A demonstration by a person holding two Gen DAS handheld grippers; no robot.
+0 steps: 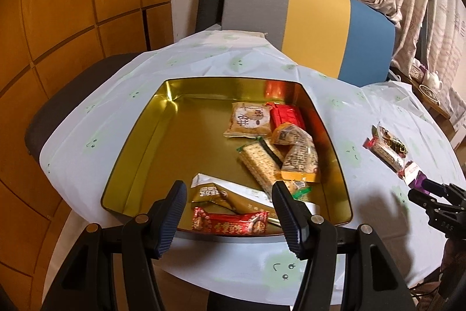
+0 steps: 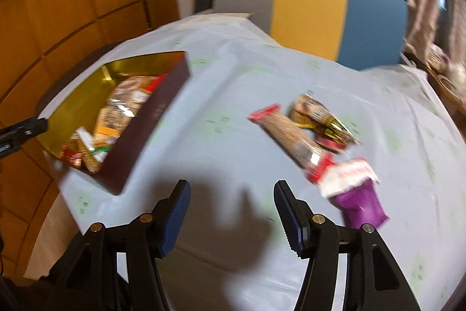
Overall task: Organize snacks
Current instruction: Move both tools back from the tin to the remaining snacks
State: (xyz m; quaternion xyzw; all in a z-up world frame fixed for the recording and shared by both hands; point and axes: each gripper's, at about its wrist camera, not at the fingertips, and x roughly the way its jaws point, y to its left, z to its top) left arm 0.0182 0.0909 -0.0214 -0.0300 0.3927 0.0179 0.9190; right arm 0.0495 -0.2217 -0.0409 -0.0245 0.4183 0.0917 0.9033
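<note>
Left tongs: jaws apart at a medium gap, nothing between the pads. They hang above the near edge of the tin, pads touching nothing. Red pack and a gold-white pack show through the gap, both lying on the tin floor below.

Right tongs: jaws apart by about the same gap, empty. They sit over bare counter, only their shadow underneath. That view is motion-blurred, so detail is soft.

Tin: square, gold inside, dark outside, on the left part of the counter. Inside, mostly along its right side and near edge:
- cracker pack lying diagonally
- orange-clear bag just beside it, overlapping
- red block and a beige pack at the far side, touching each other

Left half of the tin floor is bare.

Still out on the counter, right of the tin and well apart from it:
- long red-ended cracker pack
- gold-foil pack touching it
- purple-white pouch at its near end, just right of the right tongs

All three lie flat, none gripped.

Behind the counter: a grey-yellow-blue chair back.
</note>
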